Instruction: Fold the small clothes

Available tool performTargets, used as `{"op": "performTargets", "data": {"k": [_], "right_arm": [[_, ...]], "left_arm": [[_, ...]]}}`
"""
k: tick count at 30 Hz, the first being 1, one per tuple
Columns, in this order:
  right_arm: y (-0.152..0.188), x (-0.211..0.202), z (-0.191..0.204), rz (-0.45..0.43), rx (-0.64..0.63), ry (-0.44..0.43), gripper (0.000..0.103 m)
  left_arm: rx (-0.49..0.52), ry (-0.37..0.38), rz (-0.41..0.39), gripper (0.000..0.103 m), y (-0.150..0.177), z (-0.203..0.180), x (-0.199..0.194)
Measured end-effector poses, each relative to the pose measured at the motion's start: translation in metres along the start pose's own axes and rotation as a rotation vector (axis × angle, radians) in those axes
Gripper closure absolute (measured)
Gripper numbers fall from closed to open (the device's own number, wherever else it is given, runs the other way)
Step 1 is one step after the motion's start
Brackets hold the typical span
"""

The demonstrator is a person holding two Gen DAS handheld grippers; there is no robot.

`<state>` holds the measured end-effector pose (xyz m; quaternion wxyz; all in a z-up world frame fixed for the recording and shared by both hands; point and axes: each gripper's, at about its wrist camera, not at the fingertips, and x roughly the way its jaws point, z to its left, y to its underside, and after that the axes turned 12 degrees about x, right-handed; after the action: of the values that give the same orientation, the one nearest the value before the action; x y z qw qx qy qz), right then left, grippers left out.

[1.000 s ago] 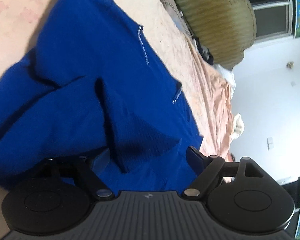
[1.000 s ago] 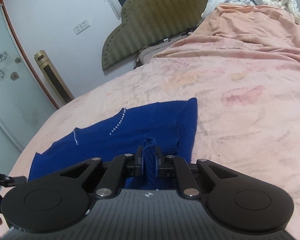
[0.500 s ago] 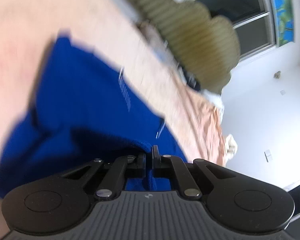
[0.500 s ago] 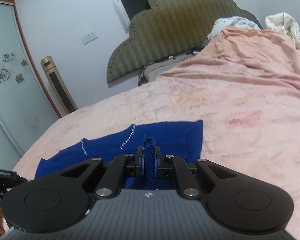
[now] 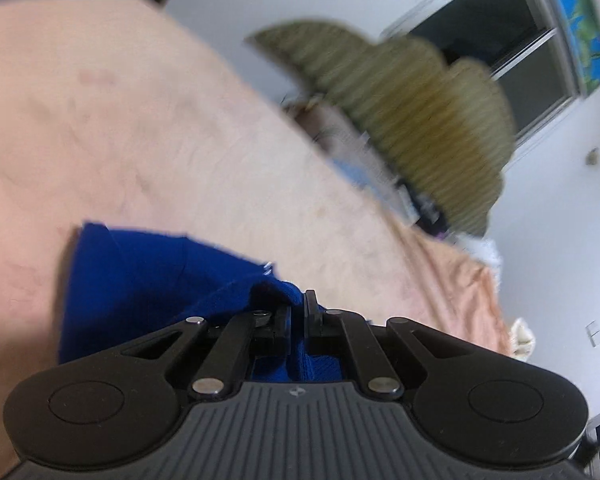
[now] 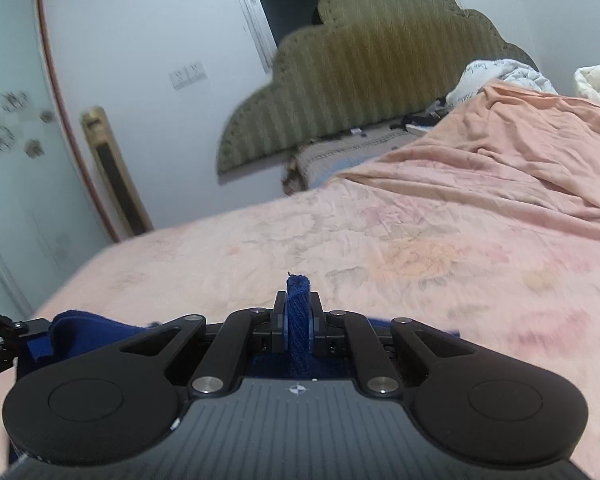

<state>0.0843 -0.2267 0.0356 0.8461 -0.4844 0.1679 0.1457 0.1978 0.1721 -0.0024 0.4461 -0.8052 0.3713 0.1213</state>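
The left gripper (image 5: 299, 312) has its fingers (image 5: 284, 320) pressed together on a fold of the blue garment (image 5: 148, 280). They closed on it within the last second. Cloth bunches just ahead of the left finger and shows again behind the fingers, near the gripper body. From there the garment spreads out to the left of the fingers and a little ahead of them, with its far corner lying on the bed (image 5: 140, 120). Its long axis in this view runs sideways, from the fingers out toward that left corner; the picture is blurred, so finer detail cannot be told.

The right gripper (image 6: 298, 320) has its fingers (image 6: 279, 320) nearly together, clamped on a narrow ribbed strip of the same garment (image 6: 297, 320). The strip stands upright between them, pointing forward and up, its frayed tip poking just past the fingertips. More blue cloth trails off to the left of the fingers, toward the black frame of the other gripper at the left edge, and a thin blue edge shows to their right. Ahead of the fingers lies the pink bed (image 6: 420, 240), then the headboard (image 6: 380, 72) against the wall.
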Motion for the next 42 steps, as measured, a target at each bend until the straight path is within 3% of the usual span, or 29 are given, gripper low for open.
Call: {"op": "performTargets", "data": {"k": [1, 3, 5, 7, 9, 12, 17, 19, 20, 21, 22, 26, 28, 29, 30, 34, 35, 36, 37, 39, 42], "right_arm": [[-0.001, 0.016, -0.001, 0.025, -0.002, 0.017, 0.091], [0.001, 0.051, -0.007, 0.099, 0.013, 0.076, 0.078], [0.003, 0.068, -0.016, 0.108, 0.037, 0.15, 0.06], [0.001, 0.056, -0.028, 0.052, 0.086, 0.167, 0.059], [-0.003, 0.037, -0.041, 0.016, 0.121, 0.147, 0.058], [-0.003, 0.028, -0.048, 0.09, 0.072, 0.089, 0.06], [0.018, 0.053, -0.03, 0.261, -0.033, 0.047, 0.058], [0.026, 0.066, -0.026, 0.302, -0.058, 0.045, 0.064], [0.028, 0.069, -0.023, 0.305, -0.065, 0.039, 0.072], [0.029, 0.07, -0.02, 0.292, -0.077, 0.033, 0.088], [0.026, 0.07, -0.02, 0.28, -0.074, 0.033, 0.097], [0.017, 0.055, -0.026, 0.185, -0.045, 0.053, 0.096], [0.015, 0.048, -0.029, 0.147, -0.043, 0.074, 0.097], [0.015, 0.046, -0.031, 0.128, -0.034, 0.087, 0.097], [0.014, 0.046, -0.033, 0.115, -0.022, 0.092, 0.097], [0.021, 0.066, -0.036, 0.145, -0.012, 0.138, 0.097], [0.024, 0.073, -0.036, 0.157, -0.015, 0.163, 0.096], [0.026, 0.077, -0.039, 0.162, -0.004, 0.187, 0.086], [0.025, 0.076, -0.042, 0.154, 0.023, 0.19, 0.086], [0.022, 0.062, -0.046, 0.122, 0.07, 0.19, 0.062], [0.018, 0.034, -0.038, 0.072, 0.016, 0.16, 0.057]], "left_arm": [[-0.015, -0.017, 0.025, 0.098, 0.001, 0.003, 0.013], [-0.009, -0.077, 0.07, 0.096, 0.001, 0.01, 0.027], [0.035, -0.098, 0.04, 0.089, 0.0, 0.012, 0.018], [0.117, -0.129, -0.033, 0.071, -0.002, 0.008, -0.003], [0.186, -0.187, -0.112, 0.044, -0.005, 0.003, -0.024], [0.258, -0.197, -0.142, 0.037, -0.013, 0.0, -0.038], [0.343, -0.204, 0.008, 0.037, -0.015, -0.007, -0.022], [0.369, -0.193, 0.075, 0.037, -0.013, -0.007, -0.007], [0.377, -0.192, 0.101, 0.037, -0.012, -0.007, -0.001], [0.382, -0.185, 0.118, 0.037, -0.007, -0.008, 0.007], [0.385, -0.174, 0.125, 0.037, -0.004, -0.008, 0.012], [0.377, -0.163, 0.148, 0.038, 0.0, -0.006, 0.039], [0.387, -0.174, 0.129, 0.048, 0.004, -0.008, 0.044], [0.397, -0.183, 0.119, 0.07, 0.005, -0.01, 0.044], [0.405, -0.211, 0.111, 0.083, 0.006, -0.011, 0.045], [0.344, -0.299, 0.067, 0.091, 0.005, 0.001, 0.043], [0.336, -0.324, 0.051, 0.091, 0.005, 0.004, 0.038], [0.341, -0.343, 0.036, 0.091, 0.005, 0.005, 0.031], [0.353, -0.343, 0.019, 0.091, 0.005, 0.005, 0.024], [0.39, -0.327, -0.006, 0.091, 0.006, 0.004, 0.006], [0.38, -0.243, 0.025, 0.087, 0.003, 0.003, -0.005]]}}
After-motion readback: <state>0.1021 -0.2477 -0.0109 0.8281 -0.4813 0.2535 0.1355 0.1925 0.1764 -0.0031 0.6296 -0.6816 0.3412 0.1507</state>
